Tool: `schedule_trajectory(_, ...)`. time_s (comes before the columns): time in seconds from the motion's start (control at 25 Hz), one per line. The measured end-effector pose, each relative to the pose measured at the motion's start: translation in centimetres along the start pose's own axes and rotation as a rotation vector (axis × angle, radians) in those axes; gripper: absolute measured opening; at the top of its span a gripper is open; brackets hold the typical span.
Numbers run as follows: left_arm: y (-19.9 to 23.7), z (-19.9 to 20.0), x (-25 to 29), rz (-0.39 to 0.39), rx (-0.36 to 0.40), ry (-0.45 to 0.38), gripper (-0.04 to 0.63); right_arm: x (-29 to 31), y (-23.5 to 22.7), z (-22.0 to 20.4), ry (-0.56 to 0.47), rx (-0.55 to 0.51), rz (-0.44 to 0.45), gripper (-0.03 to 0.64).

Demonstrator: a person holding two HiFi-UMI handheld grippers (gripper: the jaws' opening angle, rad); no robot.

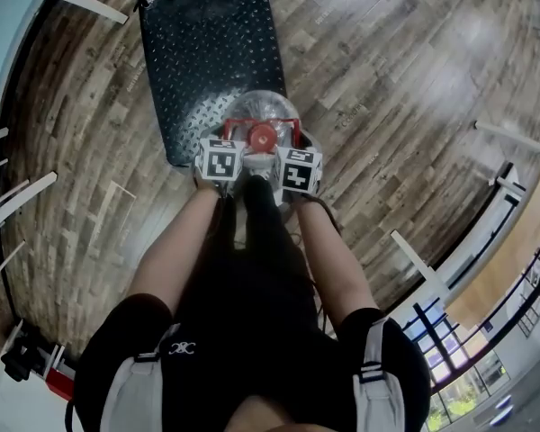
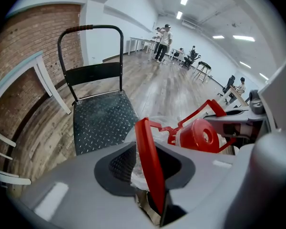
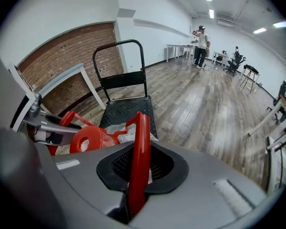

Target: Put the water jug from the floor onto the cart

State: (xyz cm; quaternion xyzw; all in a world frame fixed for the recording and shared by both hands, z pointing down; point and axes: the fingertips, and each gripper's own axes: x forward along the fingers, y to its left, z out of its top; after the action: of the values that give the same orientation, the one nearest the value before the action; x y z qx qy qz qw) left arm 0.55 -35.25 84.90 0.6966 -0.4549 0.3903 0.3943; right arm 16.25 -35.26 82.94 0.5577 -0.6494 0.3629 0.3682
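Right gripper (image 3: pixel 139 165) jaws are pinching the red handle (image 3: pixel 142 128) of the water jug (image 1: pixel 263 115); left gripper (image 2: pixel 150 162) jaws are standing slack around it. It is sitting at the near edge of the cart (image 1: pixel 207 52), so I am advising a gentle release.

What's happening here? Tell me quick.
A person holds a gripper in each hand over a water jug at the near end of the cart. The right gripper is clamped on one red handle; the left gripper has the other handle between jaws that stand apart. Whether the jug rests on the cart is unclear.
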Motion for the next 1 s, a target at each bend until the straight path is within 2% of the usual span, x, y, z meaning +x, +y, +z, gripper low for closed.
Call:
schedule_trajectory(0.08,0.3,0.3,-0.1,-0.003,-0.007,-0.021,0.126,0.2,0.1,0.0,0.017,-0.003,0.006,0.087)
schedule_trajectory(0.2,0.5,0.4,-0.7,-0.029,-0.061,-0.053,0.164,-0.2,0.1,-0.2,0.031,0.01,-0.007,0.173)
schedule_trajectory(0.28,0.6,0.8,-1.4,-0.043,-0.075,-0.068,0.172,-0.7,0.0,0.4,0.007,0.016,-0.017,0.188)
schedule_trajectory(0.44,0.6,2.6,-3.1,-0.038,-0.046,-0.119,0.179,-2.3,-0.2,2.3,-0.041,0.014,-0.025,0.195)
schedule_trajectory(0.48,0.6,3.2,-3.8,-0.033,-0.037,-0.139,0.178,-2.9,-0.3,2.8,-0.064,0.014,-0.032,0.191)
schedule_trajectory(0.56,0.6,4.2,-5.5,-0.013,-0.021,-0.19,0.152,-4.3,-0.4,3.6,-0.099,0.022,-0.042,0.14)
schedule_trajectory(0.68,1.4,5.5,-8.0,0.038,-0.007,-0.262,0.022,-6.8,0.1,4.9,-0.153,0.031,-0.046,0.049)
schedule_trajectory(0.72,1.7,5.9,-8.9,0.049,-0.008,-0.282,0.002,-7.5,0.3,5.4,-0.173,0.033,-0.047,0.026)
schedule_trajectory(0.88,1.6,8.2,-12.4,0.053,-0.017,-0.354,0.002,-10.2,1.0,7.6,-0.247,0.052,-0.037,0.015)
schedule_trajectory(1.0,0.7,9.0,-14.7,0.044,-0.013,-0.371,0.002,-12.4,2.3,8.9,-0.3,0.057,-0.007,0.014)
